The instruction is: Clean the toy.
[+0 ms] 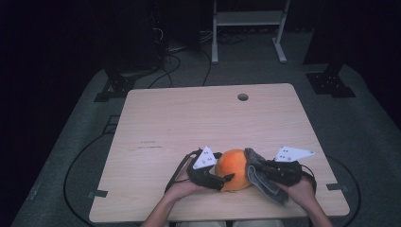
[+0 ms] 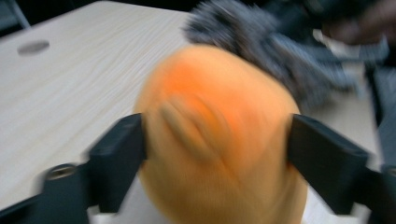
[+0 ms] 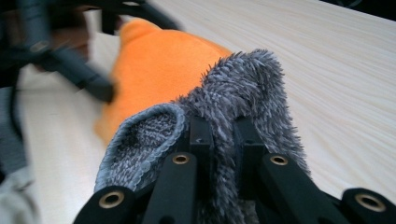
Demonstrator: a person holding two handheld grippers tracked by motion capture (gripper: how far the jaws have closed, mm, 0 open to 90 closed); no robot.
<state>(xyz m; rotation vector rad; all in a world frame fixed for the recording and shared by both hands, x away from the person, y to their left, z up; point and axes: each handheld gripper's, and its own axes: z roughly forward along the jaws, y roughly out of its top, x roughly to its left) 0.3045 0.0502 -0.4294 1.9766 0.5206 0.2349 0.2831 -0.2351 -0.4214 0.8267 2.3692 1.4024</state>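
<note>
A round, soft orange thing (image 1: 234, 168) (image 2: 210, 116) lies near the table's front edge. My left gripper (image 1: 226, 171) (image 2: 217, 140) reaches it from the left, jaws spread wide to either side. The orange thing fills the gap and touches both jaws, but the blur hides any squeeze. To its right is a grey fuzzy cloth (image 1: 265, 183) (image 3: 243, 88) that leans against the orange thing (image 3: 159, 60). My right gripper (image 1: 259, 171) (image 3: 224, 128) is shut on the cloth, and the pile bulges around its two close-set jaws. The grey cloth (image 2: 261, 42) also shows behind the orange thing in the left gripper view.
The light wooden table (image 1: 189, 118) has a small round hole (image 1: 242, 97) (image 2: 32, 46) near its far edge. A white metal frame (image 1: 246, 19) stands on the floor beyond, with cables (image 1: 165, 61) and dark stands around the table.
</note>
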